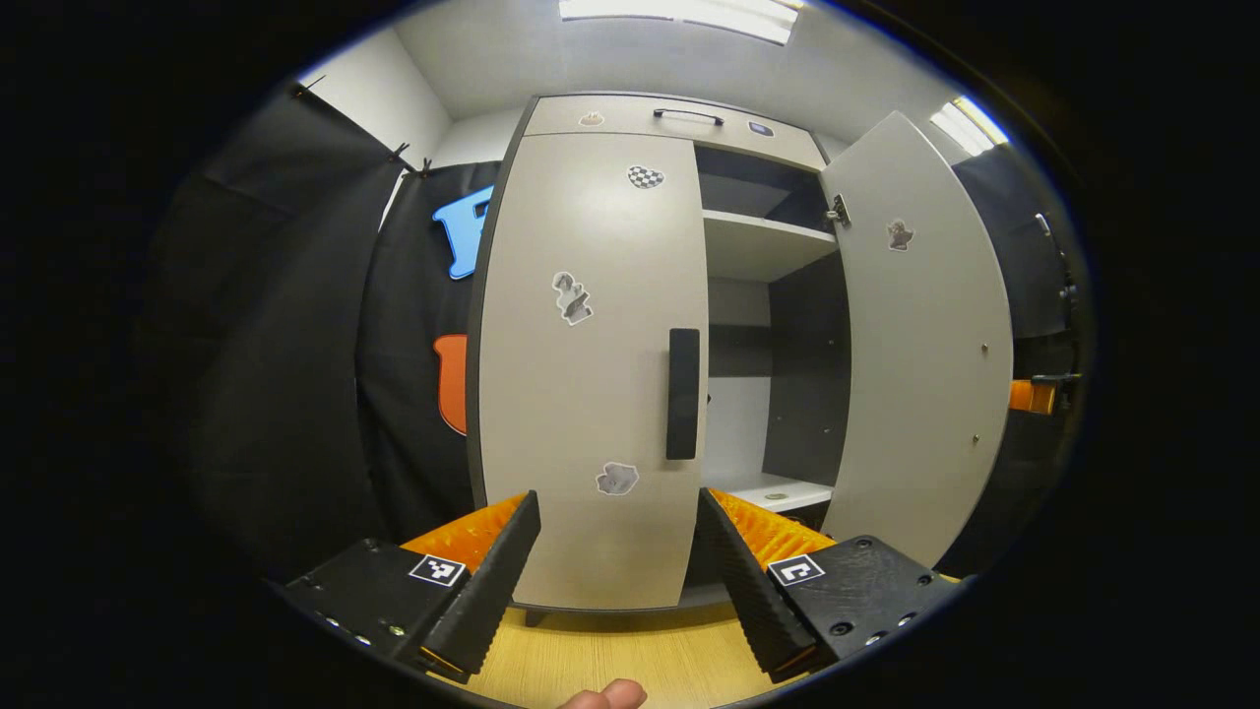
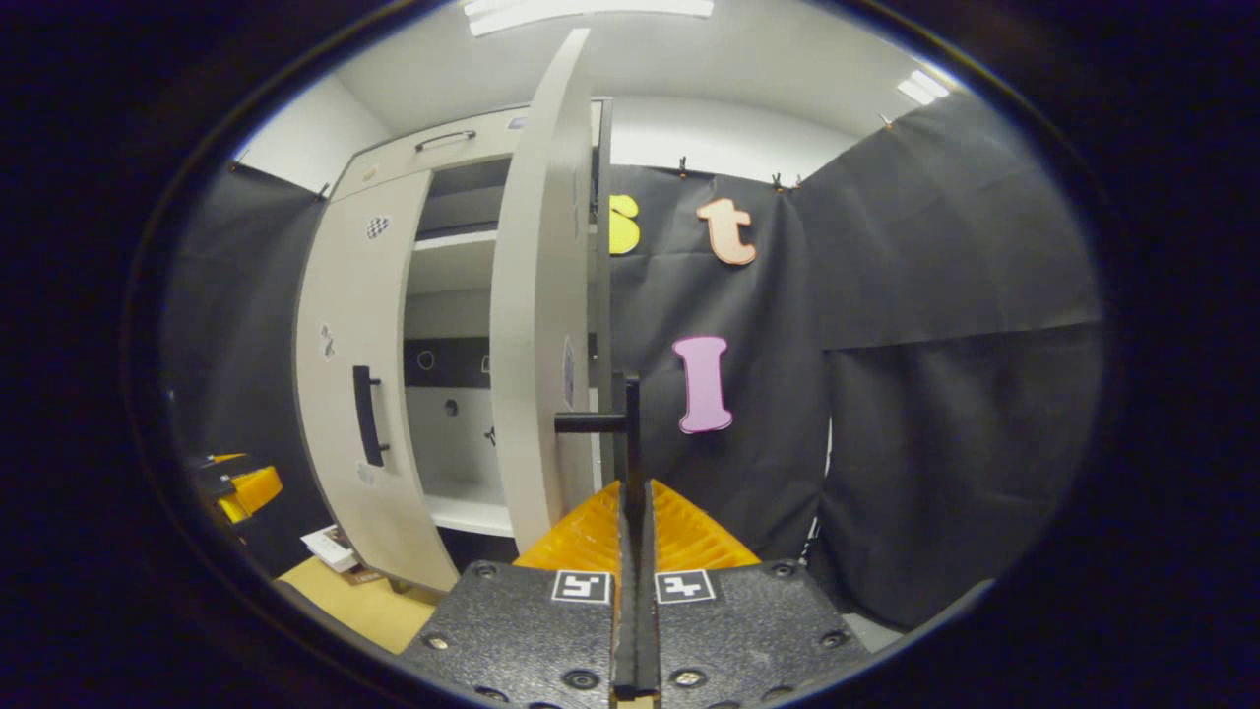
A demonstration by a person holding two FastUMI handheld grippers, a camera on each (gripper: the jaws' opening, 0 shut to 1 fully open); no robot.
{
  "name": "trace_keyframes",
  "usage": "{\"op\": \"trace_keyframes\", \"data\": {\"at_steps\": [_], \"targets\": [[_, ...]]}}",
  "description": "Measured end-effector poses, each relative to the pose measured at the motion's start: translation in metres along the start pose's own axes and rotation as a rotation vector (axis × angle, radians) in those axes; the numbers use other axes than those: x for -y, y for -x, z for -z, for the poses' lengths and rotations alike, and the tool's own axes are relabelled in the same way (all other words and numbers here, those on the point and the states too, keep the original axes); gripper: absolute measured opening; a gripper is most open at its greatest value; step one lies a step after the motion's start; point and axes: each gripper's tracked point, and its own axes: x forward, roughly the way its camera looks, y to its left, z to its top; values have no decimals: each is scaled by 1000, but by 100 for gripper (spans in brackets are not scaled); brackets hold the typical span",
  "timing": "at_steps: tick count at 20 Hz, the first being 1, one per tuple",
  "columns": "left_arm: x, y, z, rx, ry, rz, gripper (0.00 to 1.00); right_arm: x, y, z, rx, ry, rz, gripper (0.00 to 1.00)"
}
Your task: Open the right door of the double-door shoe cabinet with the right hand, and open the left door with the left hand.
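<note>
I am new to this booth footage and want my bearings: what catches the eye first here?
The pale shoe cabinet stands half open: its right door swung wide, showing bare shelves; its left door, dotted with stickers, is shut. In the left gripper view, the open left tool faces that door's black handle. In the right gripper view, the right tool is clamped on the right door's handle.

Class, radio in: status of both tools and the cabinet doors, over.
Right tool shut on right door handle, right door swung open. Left tool open, short of left door handle; left door closed. Nothing obstructing.
</note>
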Motion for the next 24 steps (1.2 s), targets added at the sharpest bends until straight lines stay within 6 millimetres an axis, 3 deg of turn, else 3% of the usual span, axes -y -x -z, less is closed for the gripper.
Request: {"op": "trace_keyframes", "data": {"at_steps": [6, 10, 12, 14, 20, 23, 24], "targets": [[0, 5, 2, -13, -1, -20, 95, 2, 7, -1, 5, -43, -26, 3], [-5, 13, 2, 9, -23, -52, 95, 4, 56, -2, 47, -38, 31, 3], [-5, 16, 3, 11, -21, -53, 96, -11, 82, -2, 51, -29, 13, 4], [-1, 19, 6, 5, -3, -36, 95, -42, 95, -4, 58, -51, -58, 3], [2, 34, -2, 41, 8, -21, 95, -116, 84, 18, 57, -1, -202, 4], [-1, 43, 2, 38, 7, -22, 95, -110, 65, 35, 29, 40, -142, 4], [-5, 45, 2, 35, -4, -36, 95, -112, 62, 38, 27, 52, -139, 10]]}}
